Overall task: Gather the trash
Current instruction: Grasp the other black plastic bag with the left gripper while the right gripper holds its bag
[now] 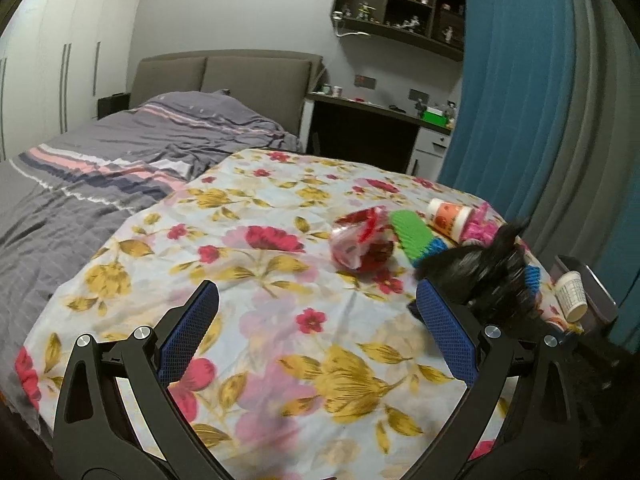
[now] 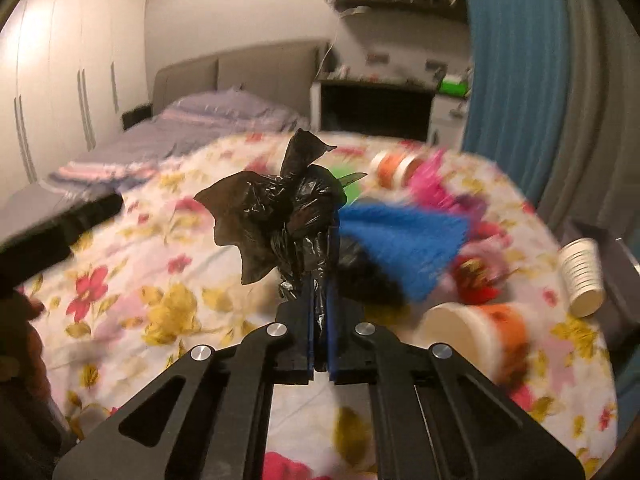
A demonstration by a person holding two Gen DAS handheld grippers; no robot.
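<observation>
My right gripper point(image 2: 320, 292) is shut on a crumpled black plastic bag point(image 2: 288, 216), which sticks up from between its blue pads. The left wrist view shows the same bag point(image 1: 492, 268) at the right, just beyond my left gripper's right finger. My left gripper point(image 1: 316, 292) is open above the floral tablecloth point(image 1: 280, 360), with nothing between its fingers. Trash lies beyond it: a red crumpled wrapper point(image 1: 362, 242), a green piece point(image 1: 410, 234), an orange-and-white paper cup point(image 1: 448, 218) and pink shreds point(image 1: 478, 228). A blue fuzzy piece point(image 2: 404, 244) lies right of the bag.
A second orange cup point(image 2: 476, 332) lies on its side near the right gripper. White cups point(image 2: 582, 276) lie by a dark tray point(image 1: 600, 300) at the table's right edge. A bed point(image 1: 120, 152) is left, a blue curtain point(image 1: 512, 80) right.
</observation>
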